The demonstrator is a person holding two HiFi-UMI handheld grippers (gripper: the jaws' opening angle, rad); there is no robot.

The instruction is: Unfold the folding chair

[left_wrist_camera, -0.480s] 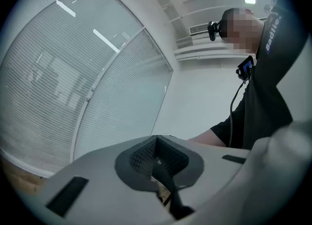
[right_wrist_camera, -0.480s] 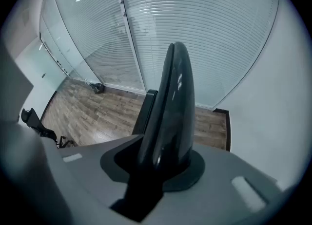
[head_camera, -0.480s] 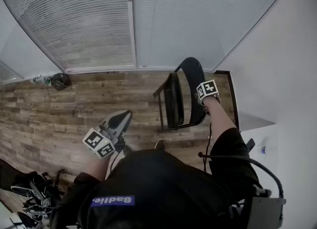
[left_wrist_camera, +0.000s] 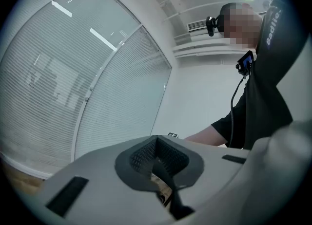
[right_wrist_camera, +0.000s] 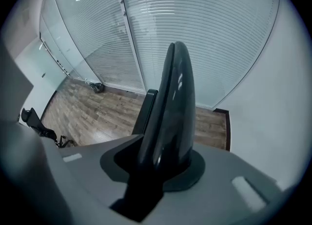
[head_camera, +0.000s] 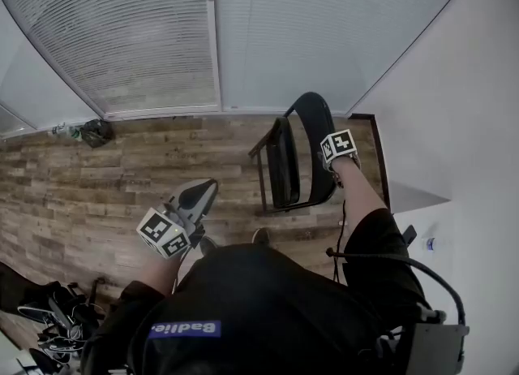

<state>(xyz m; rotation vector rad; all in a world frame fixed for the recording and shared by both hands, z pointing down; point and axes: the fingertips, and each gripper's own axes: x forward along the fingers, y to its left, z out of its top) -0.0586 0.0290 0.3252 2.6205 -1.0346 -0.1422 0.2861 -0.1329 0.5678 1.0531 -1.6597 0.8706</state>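
The black folding chair (head_camera: 285, 162) stands on the wood floor near the window, its seat still tipped up steeply against the frame. My right gripper (head_camera: 332, 157) points down onto the top of the curved backrest (head_camera: 315, 118). In the right gripper view the backrest (right_wrist_camera: 173, 107) runs up from between the jaws of the right gripper (right_wrist_camera: 163, 168), which are shut on its top edge. My left gripper (head_camera: 197, 196) is held level at my left side, well apart from the chair. Its jaws (left_wrist_camera: 157, 157) are shut with nothing between them.
Window blinds (head_camera: 162, 32) run along the far side and a white wall (head_camera: 454, 122) stands close on the right. A dark bag (head_camera: 98, 131) lies by the window at the left. Black gear and cables (head_camera: 45, 312) are piled at the lower left.
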